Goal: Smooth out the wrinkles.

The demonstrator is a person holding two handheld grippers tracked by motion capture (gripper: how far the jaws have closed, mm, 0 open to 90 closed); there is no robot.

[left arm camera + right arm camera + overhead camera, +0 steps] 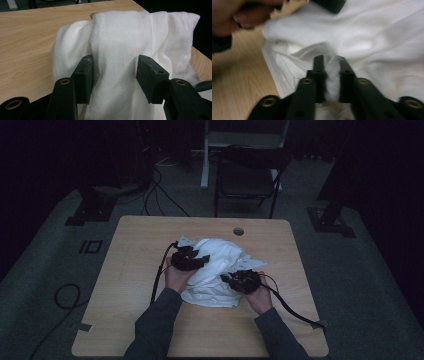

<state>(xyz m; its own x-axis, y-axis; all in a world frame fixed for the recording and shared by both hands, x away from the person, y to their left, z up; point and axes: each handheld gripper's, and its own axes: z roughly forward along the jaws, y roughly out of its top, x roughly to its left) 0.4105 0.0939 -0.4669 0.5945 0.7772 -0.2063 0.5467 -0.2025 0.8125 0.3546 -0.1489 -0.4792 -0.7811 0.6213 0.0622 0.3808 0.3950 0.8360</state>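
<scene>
Left claw (pixel 113 75) is standing spread wide, jaws straddling a raised ridge of the white cloth (pixel 125 42) without pinching it. I am seeing fabric running between the two black pads (pixel 85 75) and on away from me toward the far desk (pixel 30 37) edge; the ridge's long axis is lying straight ahead of this claw, in line with its reach. In the high view the same left claw (pixel 189 258) is sitting on the cloth's left shoulder, with my left hand (pixel 176 276) behind it.

Cloth (pixel 217 270) is lying bunched in the middle of the desk (pixel 130 270), between my two hands, its longer run going from far-left to near-right.

Right claw (pixel 329 72) is pressed together on a small tuck of the cloth (pixel 367 42), white fabric squeezed up between the jaws. In the high view the right claw (pixel 243 280) is working at the near-right part of the heap, with my right hand (pixel 260 297) behind it.

Judgement: the right side is already anchored, so the next move is turning on the left claw. The ridge is lying directly between its jaws, so closing in place should be taking it; no sideways shift looks needed.
</scene>
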